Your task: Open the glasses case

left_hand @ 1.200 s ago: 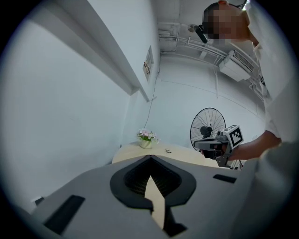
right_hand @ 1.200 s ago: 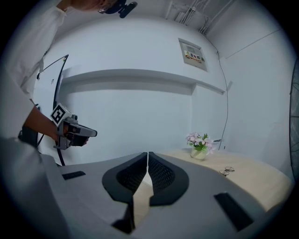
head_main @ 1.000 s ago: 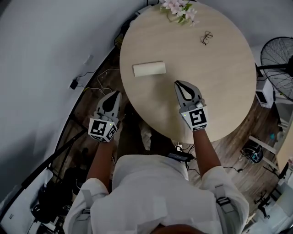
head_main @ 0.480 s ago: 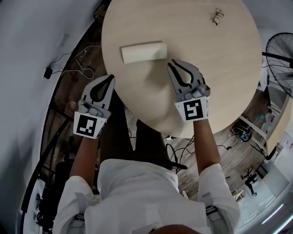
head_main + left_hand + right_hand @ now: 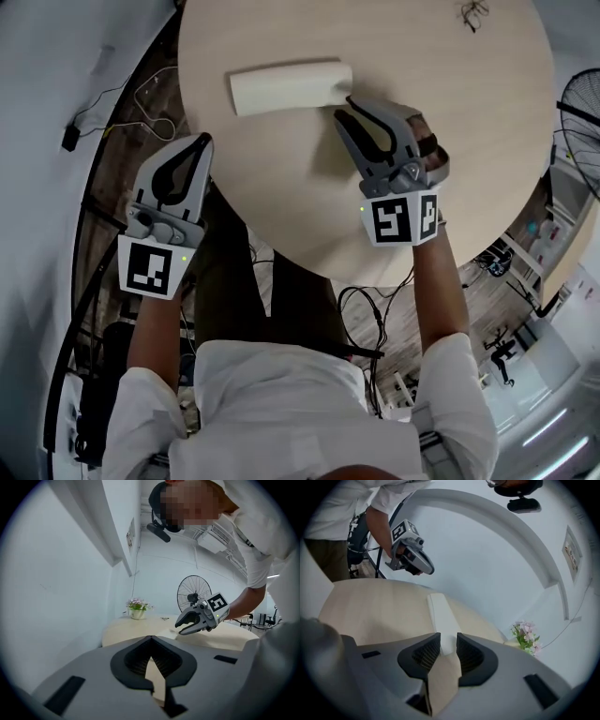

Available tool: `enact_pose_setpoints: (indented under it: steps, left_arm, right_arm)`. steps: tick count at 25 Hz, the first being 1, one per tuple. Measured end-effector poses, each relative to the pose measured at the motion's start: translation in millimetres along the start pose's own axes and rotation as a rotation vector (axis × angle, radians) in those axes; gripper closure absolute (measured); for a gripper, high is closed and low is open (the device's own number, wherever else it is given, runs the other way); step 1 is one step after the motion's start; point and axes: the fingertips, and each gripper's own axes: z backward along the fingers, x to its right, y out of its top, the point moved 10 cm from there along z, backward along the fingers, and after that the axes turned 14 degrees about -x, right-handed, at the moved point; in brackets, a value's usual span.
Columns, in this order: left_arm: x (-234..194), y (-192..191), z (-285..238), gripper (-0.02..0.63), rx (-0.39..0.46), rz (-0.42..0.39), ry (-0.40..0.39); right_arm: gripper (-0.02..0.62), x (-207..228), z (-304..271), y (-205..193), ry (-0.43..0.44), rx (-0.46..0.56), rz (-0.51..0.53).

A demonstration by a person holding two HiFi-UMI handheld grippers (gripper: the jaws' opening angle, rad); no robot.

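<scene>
A cream glasses case [image 5: 291,86] lies shut on the round wooden table [image 5: 450,122], lengthwise left to right. My right gripper [image 5: 341,107] hovers at the case's right end, its jaws open by a narrow gap. In the right gripper view the case [image 5: 438,611] runs away from the right gripper [image 5: 448,639], and its near end shows through that gap. I cannot tell whether the jaws touch it. My left gripper [image 5: 201,142] hangs shut just off the table's left edge, apart from the case. In the left gripper view the left gripper [image 5: 151,639] faces the right gripper [image 5: 180,628] across the table.
A pair of glasses [image 5: 473,11] lies at the table's far right. A small pot of pink flowers [image 5: 526,635] stands at the far edge. Cables [image 5: 150,98] run over the floor left of the table, and a standing fan [image 5: 579,98] is on the right.
Both grippers have moved forward towards the case. The right one went from the table's near part up to the case's right end. The left one came level with the table's left edge.
</scene>
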Motion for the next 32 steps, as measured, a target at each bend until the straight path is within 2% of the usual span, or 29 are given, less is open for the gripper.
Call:
enact_pose_setpoints:
  steps: [4,14,32]
  left_arm:
    - [-1,-1,-6,0.592,0.020,-0.022,-0.015]
    - [3,-5,-15,0.592,0.036,-0.007,-0.032]
    - [9,8,-21,0.592,0.058,-0.003,-0.055]
  right_arm:
    - [0.483,-6,-10,-6,-0.004,-0.023,0.033]
    - [0.503,-7,-17,-11,-0.023,-0.036,0.089]
    - [0.548,9,-7,-6,0.028,-0.011,0.086]
